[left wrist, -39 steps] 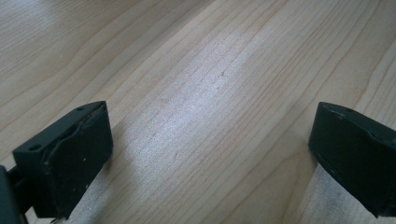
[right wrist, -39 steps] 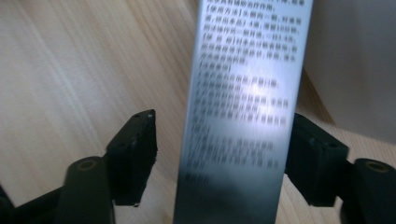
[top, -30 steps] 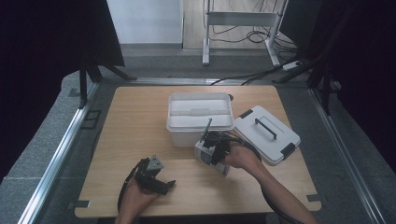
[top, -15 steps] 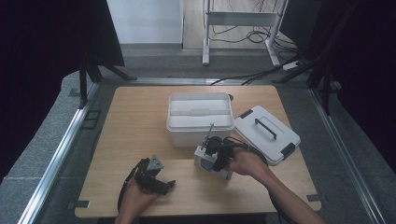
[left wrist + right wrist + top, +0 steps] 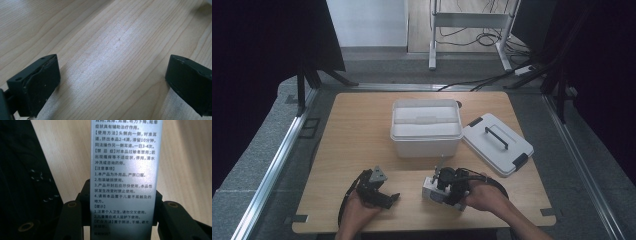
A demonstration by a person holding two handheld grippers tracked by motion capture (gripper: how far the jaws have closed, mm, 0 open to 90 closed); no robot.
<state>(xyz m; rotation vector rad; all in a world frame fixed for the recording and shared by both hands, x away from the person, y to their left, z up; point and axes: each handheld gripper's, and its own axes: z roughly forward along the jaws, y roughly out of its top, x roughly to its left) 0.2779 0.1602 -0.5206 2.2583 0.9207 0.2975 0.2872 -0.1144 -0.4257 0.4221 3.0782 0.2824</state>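
Note:
My right gripper [image 5: 437, 190] is shut on a small silver carton [image 5: 431, 188], low over the table's front edge. In the right gripper view the carton [image 5: 123, 167] stands upright between the black fingers [image 5: 71, 220], its face covered in printed black text. To the left, my left gripper [image 5: 387, 198] rests on the wood. Its jaws are wide apart in the left gripper view [image 5: 112, 82], with bare tabletop between them.
An open white storage bin [image 5: 426, 137] stands at the table's middle. Its white lid [image 5: 497, 144], with a black handle, lies flat to the bin's right. A dark surface [image 5: 22, 182] runs down the left of the right gripper view.
My right gripper has carried the carton from beside the bin's front wall toward the table's front edge. The left gripper has stayed put.

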